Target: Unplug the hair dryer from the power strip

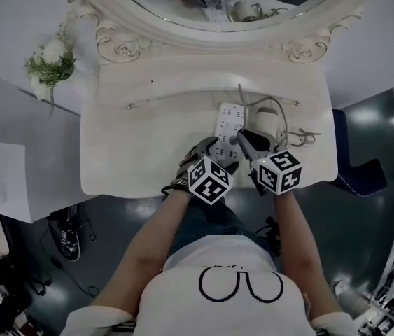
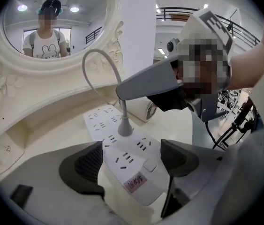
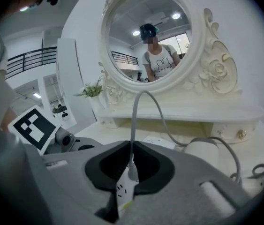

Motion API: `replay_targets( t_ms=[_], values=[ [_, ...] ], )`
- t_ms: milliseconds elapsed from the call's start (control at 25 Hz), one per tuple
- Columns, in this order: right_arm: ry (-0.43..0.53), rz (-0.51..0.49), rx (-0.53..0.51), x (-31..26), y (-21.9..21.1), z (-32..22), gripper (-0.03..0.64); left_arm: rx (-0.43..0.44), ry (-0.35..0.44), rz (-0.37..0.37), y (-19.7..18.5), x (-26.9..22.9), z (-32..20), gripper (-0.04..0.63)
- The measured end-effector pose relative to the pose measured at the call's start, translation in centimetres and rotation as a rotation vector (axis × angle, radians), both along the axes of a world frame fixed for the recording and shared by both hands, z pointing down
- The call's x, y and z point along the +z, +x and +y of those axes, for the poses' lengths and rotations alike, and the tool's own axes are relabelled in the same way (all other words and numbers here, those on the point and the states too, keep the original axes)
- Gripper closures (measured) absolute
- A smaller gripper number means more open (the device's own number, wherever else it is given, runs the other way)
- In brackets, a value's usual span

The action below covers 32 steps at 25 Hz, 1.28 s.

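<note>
A white power strip [image 1: 228, 120] lies on the cream vanity table [image 1: 148, 159]. A grey plug [image 2: 124, 127] stands in one of its middle sockets. From the plug a grey cord [image 3: 139, 102] arcs up and over to the white hair dryer [image 1: 266, 121], which lies just right of the strip. My left gripper [image 2: 132, 161] straddles the strip's near end [image 2: 136, 175], with its pads against both long edges. My right gripper [image 3: 131, 149] is shut on the cord just above the plug [image 3: 132, 172]. The left gripper view shows that right gripper [image 2: 122, 90] reaching in from the right.
An oval mirror [image 1: 231, 5] in an ornate frame rises behind the table. A raised shelf [image 3: 183, 111] with a small drawer runs under it. Loose cable [image 1: 307, 137] lies right of the dryer. A flower sprig [image 1: 50, 65] sits far left, and a blue seat [image 1: 354, 170] is at the right.
</note>
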State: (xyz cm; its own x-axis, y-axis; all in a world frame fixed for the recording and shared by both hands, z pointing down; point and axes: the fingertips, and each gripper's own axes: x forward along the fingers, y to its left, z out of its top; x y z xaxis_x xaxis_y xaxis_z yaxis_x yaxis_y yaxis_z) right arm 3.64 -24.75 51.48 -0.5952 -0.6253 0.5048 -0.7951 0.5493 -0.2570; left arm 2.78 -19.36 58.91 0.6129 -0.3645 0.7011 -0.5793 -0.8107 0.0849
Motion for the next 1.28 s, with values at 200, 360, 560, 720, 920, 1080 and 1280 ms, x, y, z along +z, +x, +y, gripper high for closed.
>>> replay_targets(
  t_ms=[200,360,560,720,920,1080,1280],
  values=[
    [-0.012,0.032,0.017,-0.1,0.9,1.4,0.594,-0.013,-0.003,0.007,-0.2,0.1,-0.1,0.209],
    [0.015,0.095,-0.018,-0.3,-0.4,1.4,0.594,0.008,-0.006,-0.001,0.0,0.0,0.1,0.209],
    [0.028,0.118,-0.003,-0.1,-0.4,-0.3,0.592,-0.011,-0.007,0.003,-0.1,0.0,-0.1,0.209],
    [-0.007,0.095,0.03,-0.2,1.0,1.2,0.594,-0.017,-0.003,0.006,-0.2,0.1,-0.3,0.209],
    [0.029,0.144,-0.004,-0.4,-0.8,1.5,0.594,0.008,-0.008,0.001,0.0,0.1,-0.1,0.209],
    [0.032,0.14,-0.005,-0.3,-0.9,-0.2,0.594,0.005,-0.012,-0.001,0.0,0.1,-0.1,0.209],
    [-0.007,0.096,0.049,-0.4,1.4,1.3,0.594,-0.001,-0.014,0.004,-0.1,0.0,-0.1,0.209]
  ],
)
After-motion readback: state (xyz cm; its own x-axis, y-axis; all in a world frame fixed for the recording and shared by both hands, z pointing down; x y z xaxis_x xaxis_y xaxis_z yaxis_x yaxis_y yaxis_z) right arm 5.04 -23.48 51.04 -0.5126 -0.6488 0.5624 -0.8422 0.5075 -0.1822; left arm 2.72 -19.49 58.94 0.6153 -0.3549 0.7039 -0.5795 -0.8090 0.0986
